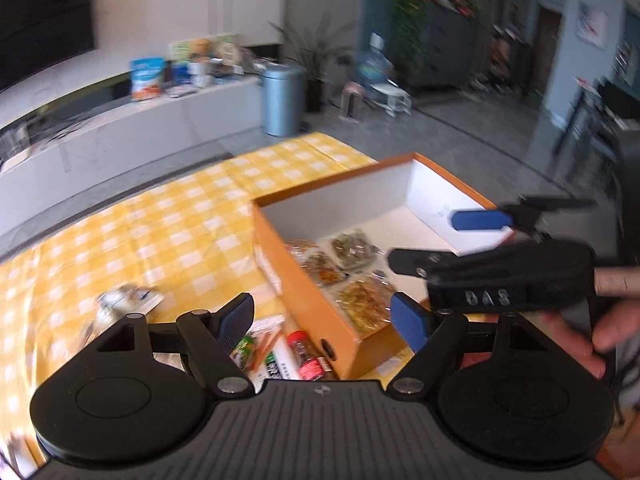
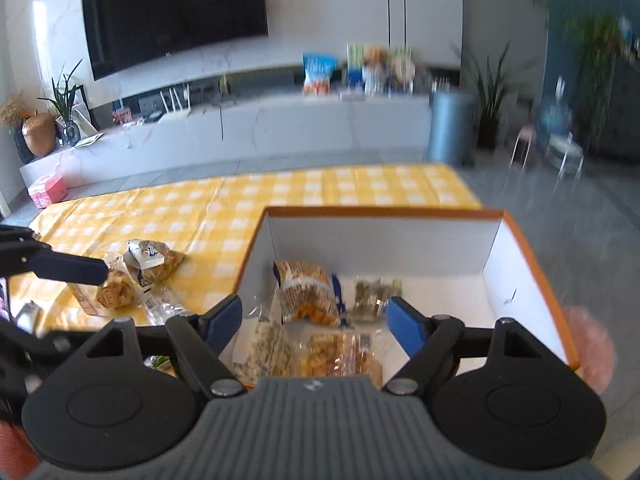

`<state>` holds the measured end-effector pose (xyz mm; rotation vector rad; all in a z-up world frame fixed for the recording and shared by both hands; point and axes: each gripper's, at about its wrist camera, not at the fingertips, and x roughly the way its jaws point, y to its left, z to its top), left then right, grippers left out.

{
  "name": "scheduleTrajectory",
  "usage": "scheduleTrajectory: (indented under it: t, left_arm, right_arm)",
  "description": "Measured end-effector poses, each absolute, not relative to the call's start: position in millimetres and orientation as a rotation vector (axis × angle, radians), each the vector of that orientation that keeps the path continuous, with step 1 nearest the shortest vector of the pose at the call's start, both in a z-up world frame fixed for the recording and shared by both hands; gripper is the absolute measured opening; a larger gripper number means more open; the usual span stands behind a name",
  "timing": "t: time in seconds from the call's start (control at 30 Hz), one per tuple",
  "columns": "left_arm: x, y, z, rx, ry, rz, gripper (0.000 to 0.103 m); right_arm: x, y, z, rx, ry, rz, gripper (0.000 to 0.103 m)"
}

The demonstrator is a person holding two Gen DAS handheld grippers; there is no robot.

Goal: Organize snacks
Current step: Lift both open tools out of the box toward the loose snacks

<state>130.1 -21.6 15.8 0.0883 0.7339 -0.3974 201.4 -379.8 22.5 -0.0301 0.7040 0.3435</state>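
Yellow checked tablecloth (image 1: 168, 216) carries an orange box (image 1: 316, 300) with white inner walls. Left wrist view: left gripper (image 1: 324, 320) spread wide and empty above the box's near left wall; snack packets (image 1: 352, 276) lie inside the box, more (image 1: 280, 354) outside it; right gripper (image 1: 452, 240) over the box. Right wrist view: right gripper (image 2: 316, 320) wide apart, holding nothing, above packets inside the box (image 2: 532, 280); loose snacks (image 2: 136, 276) left of the box.

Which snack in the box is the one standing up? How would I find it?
Look for the orange box with white insides on the yellow checked tablecloth. Inside, several clear snack packets lie flat near the front. The upright packet stands behind them toward the box's left wall, with a pale band across its golden pieces.
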Motion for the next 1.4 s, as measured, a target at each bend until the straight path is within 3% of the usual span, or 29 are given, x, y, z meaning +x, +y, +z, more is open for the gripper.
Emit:
scheduleTrajectory:
  t: [0.4, 0.83, 1.4]
  left_arm:
    - [80, 39, -13, -0.091, 0.594, -0.163, 0.086]
    - [56, 88, -49, -0.175, 0.577, 0.017, 0.053]
    - [79, 122, -56, -0.177, 0.561, 0.056, 0.050]
  right_arm:
    - [146, -338, -1, -0.029, 0.605, 0.387, 0.079]
    - [120, -283, -17, -0.030, 0.582, 0.486, 0.080]
    - [155, -235, -33, -0.093, 0.581, 0.474, 0.080]
